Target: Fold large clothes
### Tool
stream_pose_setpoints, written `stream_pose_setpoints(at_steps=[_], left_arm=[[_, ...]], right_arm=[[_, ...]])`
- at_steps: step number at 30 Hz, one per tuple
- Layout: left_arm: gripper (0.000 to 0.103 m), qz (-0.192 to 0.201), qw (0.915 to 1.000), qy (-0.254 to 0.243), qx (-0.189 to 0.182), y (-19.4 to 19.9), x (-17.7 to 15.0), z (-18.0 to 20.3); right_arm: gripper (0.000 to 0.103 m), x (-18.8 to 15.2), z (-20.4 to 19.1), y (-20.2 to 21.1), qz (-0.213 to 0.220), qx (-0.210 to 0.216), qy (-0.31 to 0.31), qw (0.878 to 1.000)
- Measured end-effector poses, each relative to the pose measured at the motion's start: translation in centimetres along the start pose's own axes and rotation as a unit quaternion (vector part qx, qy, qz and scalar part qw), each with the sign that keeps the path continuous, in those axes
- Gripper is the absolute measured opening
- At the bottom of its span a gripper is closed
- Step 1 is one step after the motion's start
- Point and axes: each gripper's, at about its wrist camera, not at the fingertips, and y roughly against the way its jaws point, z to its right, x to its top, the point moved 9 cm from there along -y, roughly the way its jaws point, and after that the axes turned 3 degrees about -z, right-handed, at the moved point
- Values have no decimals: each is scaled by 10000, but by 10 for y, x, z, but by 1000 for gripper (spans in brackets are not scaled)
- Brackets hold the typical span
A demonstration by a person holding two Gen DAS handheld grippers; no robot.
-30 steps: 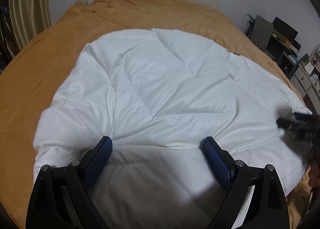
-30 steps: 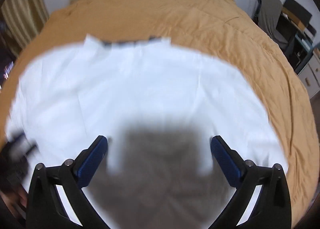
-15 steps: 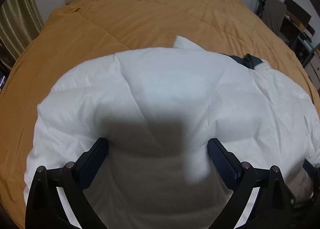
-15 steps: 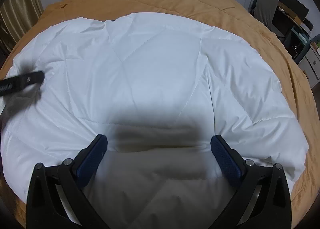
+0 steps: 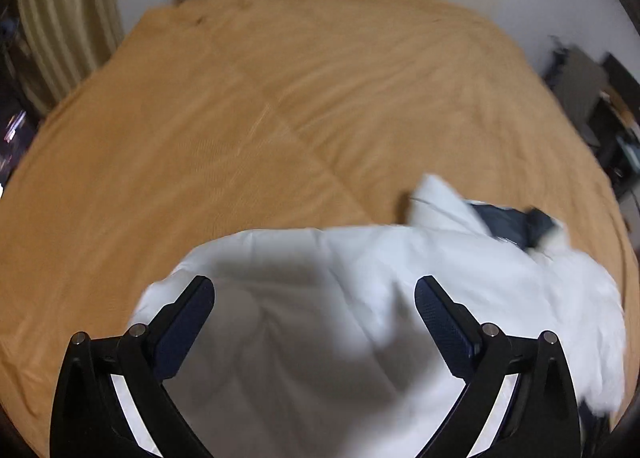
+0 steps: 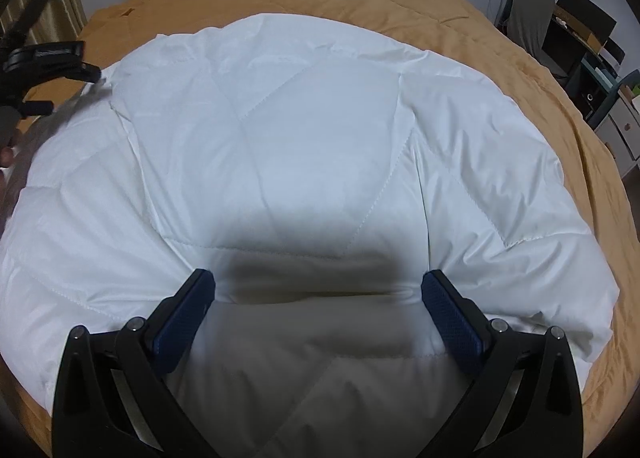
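A white quilted puffer jacket lies spread on the orange bedspread. My right gripper hovers over its near part, jaws wide apart, nothing pinched. In the left wrist view, which is blurred, the jacket fills the lower right, with its dark blue collar lining at the far edge. My left gripper hangs over the jacket's left end; its jaws are closing slightly but stand wide, and the pads press on nothing. The left gripper also shows in the right wrist view, at the jacket's far left corner.
The bedspread covers a wide bed. A striped curtain hangs at the left. At the right stand a grey chair, a cluttered desk and pale drawers. A hand shows at the left edge.
The left gripper has swung left over the jacket, so its view now shows mostly bare bedspread with the jacket at lower right. The right gripper has barely moved.
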Motion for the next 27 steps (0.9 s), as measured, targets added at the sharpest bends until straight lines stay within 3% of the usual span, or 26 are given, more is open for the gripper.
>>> stream_pose_setpoints(at_steps=[4, 8, 10, 13, 22, 25, 27], left_arm=[[102, 117, 9975, -665, -187, 44, -55, 13], [103, -31, 9909, -1138, 722, 23, -110, -16], [103, 74, 9965, -725, 405, 13, -121, -40], [103, 47, 9996, -45, 280, 10, -125, -72], [103, -269, 9940, 968, -442, -5, -146, -109], [100, -242, 9940, 1059, -157, 7, -141, -111], [100, 125, 9963, 847, 52, 31, -140, -102]], right_arm=[[103, 1, 0, 0, 15, -22, -7, 10000], [103, 0, -1, 1, 16, -52, -14, 10000], [103, -1, -1, 3, 34, -56, -22, 10000], [103, -3, 8, 10, 68, -81, -29, 9999], [103, -19, 90, 21, 22, -233, -745, 9969], [102, -22, 93, 38, 186, -568, -842, 9947], [103, -18, 82, 63, 527, -705, -725, 9935]])
